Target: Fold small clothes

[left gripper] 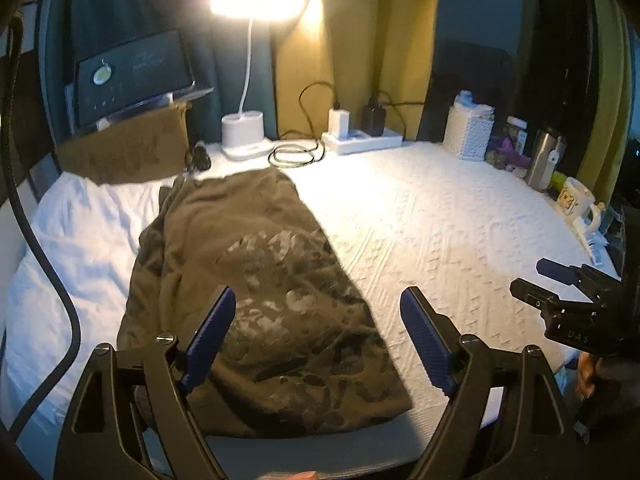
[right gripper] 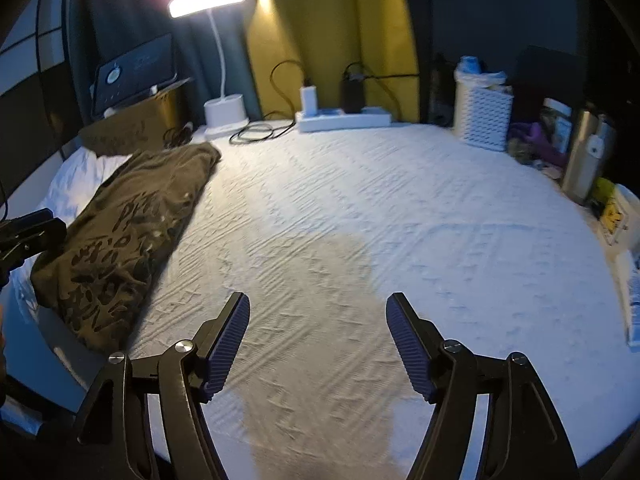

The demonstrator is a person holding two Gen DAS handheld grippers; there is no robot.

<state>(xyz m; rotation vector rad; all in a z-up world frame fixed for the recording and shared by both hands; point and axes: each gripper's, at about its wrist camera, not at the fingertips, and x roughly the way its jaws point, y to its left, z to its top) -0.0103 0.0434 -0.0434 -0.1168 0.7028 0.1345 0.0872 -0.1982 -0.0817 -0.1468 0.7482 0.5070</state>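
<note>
Left gripper (left gripper: 316,336) above shirt (left gripper: 256,300), jaws wide and empty. Right gripper (right gripper: 318,338) off to shirt's right over bare cloth (right gripper: 360,208), likewise wide, empty. Shirt lying folded lengthwise beside lamp (left gripper: 244,136), probably awaiting another fold.

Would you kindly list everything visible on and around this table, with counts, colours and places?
Folded olive-brown printed T-shirt: one, left side of the table.
White textured tablecloth: one, covering the table.
White desk lamp: one, lit, at the back.
White power strip: one, back centre, with chargers plugged in.
White perforated basket: one, back right.
Steel flask: one, right edge.
White mug: one, right edge.
Dark panel on a brown box: one, back left.
Left hand-held gripper: black with blue pads, open, above the shirt.
Right hand-held gripper: same colours, open, over bare cloth.
</note>
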